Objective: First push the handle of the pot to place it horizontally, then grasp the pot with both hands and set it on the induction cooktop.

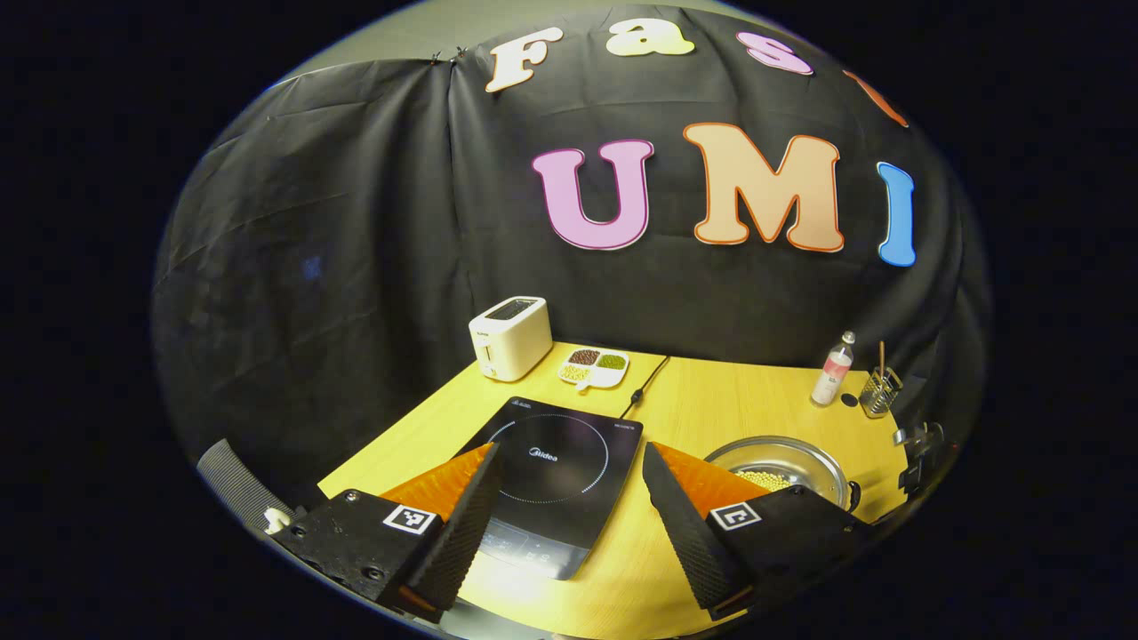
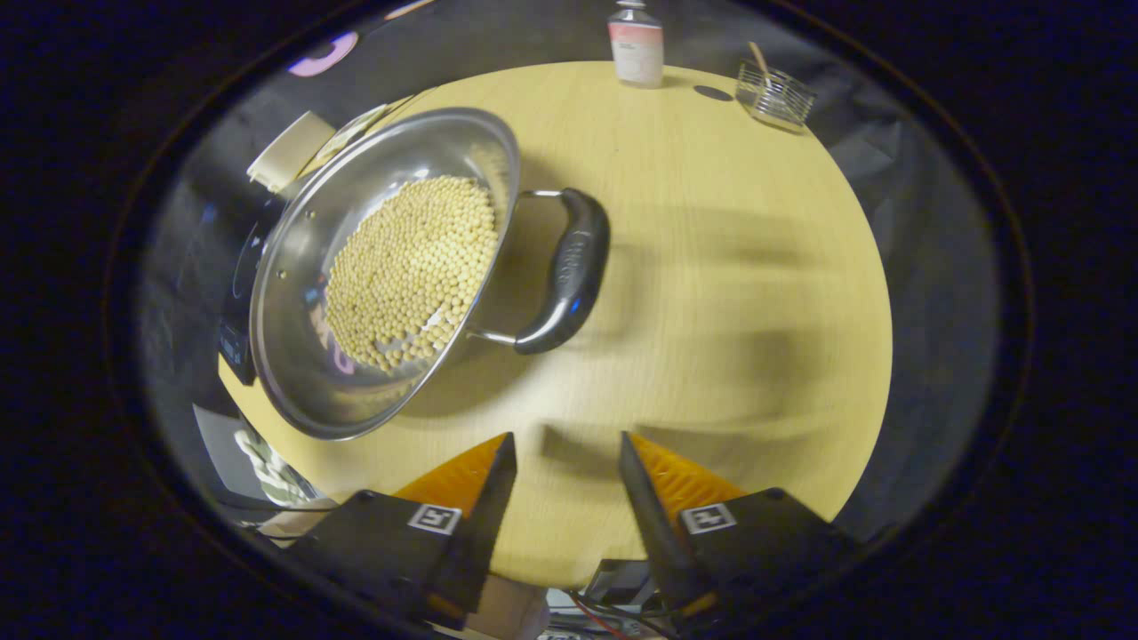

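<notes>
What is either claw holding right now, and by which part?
Nothing is held. The left claw is open above the cooktop, and the right claw is open over the table, short of the pot's handle.

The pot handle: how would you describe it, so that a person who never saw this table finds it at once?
On the yellow wooden table, find the shiny steel pot full of small pale beans. The pot handle sticks out from its rim on two thin metal rods. It is the only dark, curved, glossy grip beside the pot.
</notes>
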The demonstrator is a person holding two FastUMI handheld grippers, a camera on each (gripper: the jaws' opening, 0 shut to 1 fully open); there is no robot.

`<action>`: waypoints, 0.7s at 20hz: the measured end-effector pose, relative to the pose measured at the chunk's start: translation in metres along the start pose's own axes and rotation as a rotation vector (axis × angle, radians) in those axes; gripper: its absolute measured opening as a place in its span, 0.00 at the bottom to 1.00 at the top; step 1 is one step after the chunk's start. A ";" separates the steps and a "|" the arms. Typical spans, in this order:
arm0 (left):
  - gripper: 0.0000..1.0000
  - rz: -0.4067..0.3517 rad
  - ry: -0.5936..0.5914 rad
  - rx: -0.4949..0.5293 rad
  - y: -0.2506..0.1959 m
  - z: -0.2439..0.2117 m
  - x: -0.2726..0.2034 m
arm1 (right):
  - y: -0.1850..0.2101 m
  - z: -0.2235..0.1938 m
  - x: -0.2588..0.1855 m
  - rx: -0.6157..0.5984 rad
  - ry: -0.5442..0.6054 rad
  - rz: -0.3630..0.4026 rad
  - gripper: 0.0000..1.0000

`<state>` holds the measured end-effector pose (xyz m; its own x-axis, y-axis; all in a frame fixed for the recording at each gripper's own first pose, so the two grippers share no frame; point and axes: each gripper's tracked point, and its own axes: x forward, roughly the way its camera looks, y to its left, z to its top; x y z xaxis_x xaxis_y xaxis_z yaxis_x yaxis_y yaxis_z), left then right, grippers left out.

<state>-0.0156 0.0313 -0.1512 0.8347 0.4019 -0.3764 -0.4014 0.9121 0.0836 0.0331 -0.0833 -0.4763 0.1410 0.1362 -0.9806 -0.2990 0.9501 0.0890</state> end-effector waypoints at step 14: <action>0.95 -0.313 0.292 0.036 -0.072 -0.066 0.076 | 0.015 0.073 -0.073 0.294 -0.188 0.200 0.93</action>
<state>0.0520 -0.0095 -0.2468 0.7704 0.0698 -0.6338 -0.1276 0.9907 -0.0461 0.0876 -0.0582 -0.3905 0.2861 0.3493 -0.8923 -0.0589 0.9359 0.3474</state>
